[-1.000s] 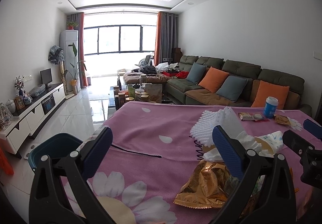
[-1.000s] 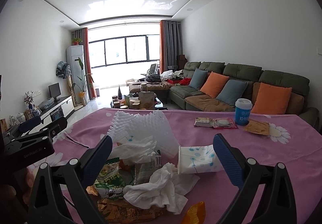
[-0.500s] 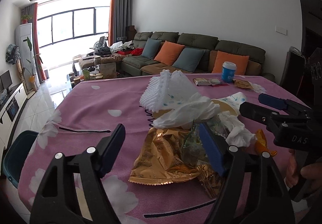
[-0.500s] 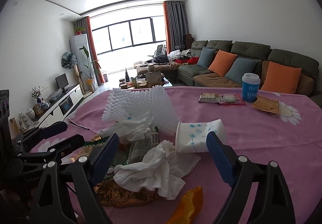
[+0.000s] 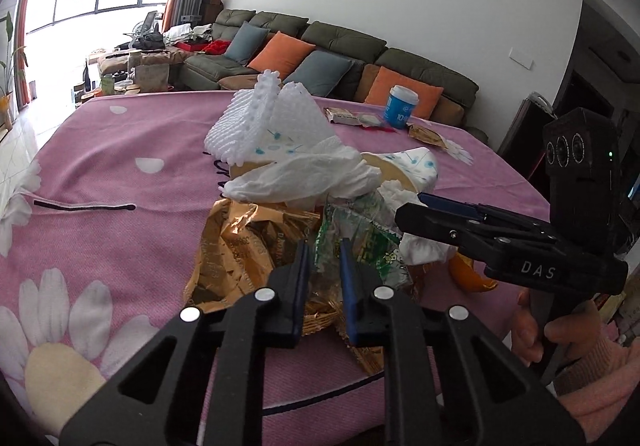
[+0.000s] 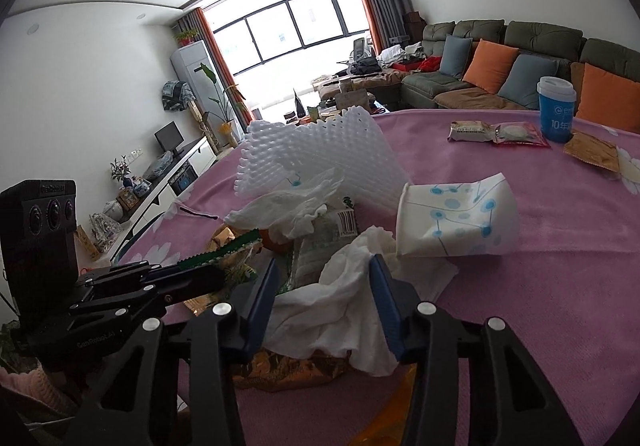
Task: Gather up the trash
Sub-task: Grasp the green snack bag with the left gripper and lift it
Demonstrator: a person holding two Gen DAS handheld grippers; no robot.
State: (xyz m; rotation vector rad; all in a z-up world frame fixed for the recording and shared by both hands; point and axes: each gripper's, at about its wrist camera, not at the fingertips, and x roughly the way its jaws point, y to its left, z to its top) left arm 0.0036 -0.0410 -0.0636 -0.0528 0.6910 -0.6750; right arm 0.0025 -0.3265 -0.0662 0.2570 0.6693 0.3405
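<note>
A heap of trash lies on the pink flowered tablecloth (image 5: 120, 149): a gold wrapper (image 5: 232, 246), a green wrapper (image 5: 372, 246), white tissues (image 5: 304, 173), foam netting (image 5: 260, 117), a crushed paper cup (image 6: 456, 217) and orange peel (image 5: 468, 274). My left gripper (image 5: 325, 266) is closing, its pads pinching the green wrapper's edge; the green wrapper (image 6: 224, 248) also sticks out of the left gripper (image 6: 216, 276) in the right wrist view. My right gripper (image 6: 324, 294) is closing on a crumpled white tissue (image 6: 336, 298) that fills the gap and touches both pads. The right gripper (image 5: 412, 207) reaches in from the right.
At the table's far side stand a blue cup (image 6: 556, 107), two snack packets (image 6: 496, 131) and a brown wrapper (image 6: 592, 151). Behind are a green sofa (image 5: 344, 45) with cushions, a TV cabinet (image 6: 176, 173) and a window. A hand in a pink sleeve (image 5: 592, 374) holds the right gripper.
Both grippers dipped toward the heap and their jaws narrowed from wide open. The left now pinches the green wrapper and the right now clamps the white tissue.
</note>
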